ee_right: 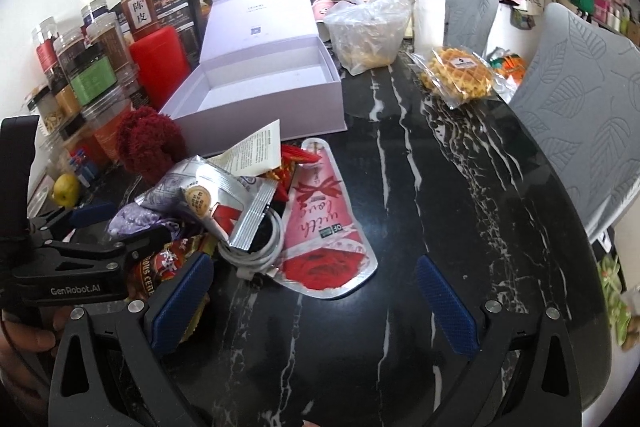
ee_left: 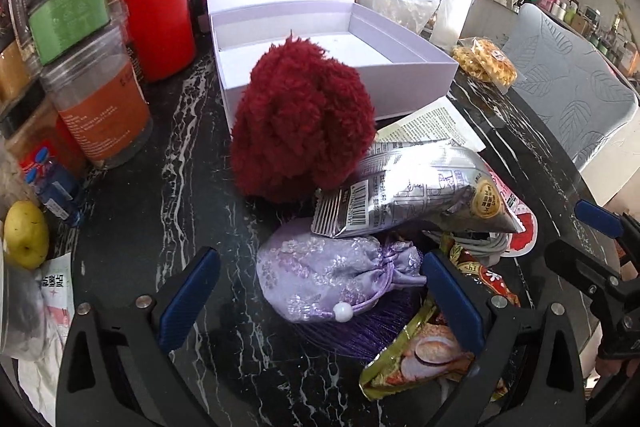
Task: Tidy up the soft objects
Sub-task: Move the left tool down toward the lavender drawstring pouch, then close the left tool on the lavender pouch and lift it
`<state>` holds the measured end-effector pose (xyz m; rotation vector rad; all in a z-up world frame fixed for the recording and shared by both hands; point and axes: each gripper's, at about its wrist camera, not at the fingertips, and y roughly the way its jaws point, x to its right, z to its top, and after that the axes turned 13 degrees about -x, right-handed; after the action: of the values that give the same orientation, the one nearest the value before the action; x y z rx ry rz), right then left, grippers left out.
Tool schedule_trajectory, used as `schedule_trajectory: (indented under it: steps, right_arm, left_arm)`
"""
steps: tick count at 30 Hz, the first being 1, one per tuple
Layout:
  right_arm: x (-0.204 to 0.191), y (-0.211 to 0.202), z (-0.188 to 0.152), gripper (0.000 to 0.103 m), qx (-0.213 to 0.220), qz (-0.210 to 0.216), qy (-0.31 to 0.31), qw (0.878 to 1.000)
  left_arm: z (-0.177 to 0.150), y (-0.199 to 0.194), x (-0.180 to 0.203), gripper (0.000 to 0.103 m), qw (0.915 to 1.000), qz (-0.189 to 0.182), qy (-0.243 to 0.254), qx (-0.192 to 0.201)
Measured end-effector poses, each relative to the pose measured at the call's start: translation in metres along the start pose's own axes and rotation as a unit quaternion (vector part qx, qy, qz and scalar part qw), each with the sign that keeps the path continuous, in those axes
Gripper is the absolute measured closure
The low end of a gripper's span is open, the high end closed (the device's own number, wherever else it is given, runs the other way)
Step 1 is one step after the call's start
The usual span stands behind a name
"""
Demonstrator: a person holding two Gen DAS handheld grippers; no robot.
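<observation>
Judging by the empty white box (ee_left: 400,67), sorting has barely begun: the red fluffy bundle (ee_left: 300,123) leans against the box's near wall, the lilac satin pouch (ee_left: 328,279) lies nearer than that, half under a silver snack packet (ee_left: 416,187), and nothing soft is inside yet. The left gripper (ee_left: 320,299) hangs spread wide around the pouch, not gripping; the right gripper (ee_right: 312,303) gapes empty over bare black marble tabletop (ee_right: 460,207). Jars crowd the box's left side; grey chairs and hanging green bags sit beyond.
</observation>
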<state>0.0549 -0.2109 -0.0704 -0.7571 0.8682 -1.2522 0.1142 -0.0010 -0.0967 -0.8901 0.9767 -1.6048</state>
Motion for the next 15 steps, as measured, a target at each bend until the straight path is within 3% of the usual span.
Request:
schedule_trajectory:
  steps: [11, 15]
  right_arm:
    - [0.001, 0.006, 0.003, 0.0, -0.01, 0.006, 0.006, 1.0]
    - [0.002, 0.006, 0.002, 0.0, -0.012, 0.006, 0.009, 1.0]
  left_arm:
    - [0.003, 0.014, -0.007, 0.0, 0.9991, -0.038, 0.004, -0.021]
    - [0.004, 0.015, -0.011, 0.017, 0.9992, -0.035, 0.01, -0.017]
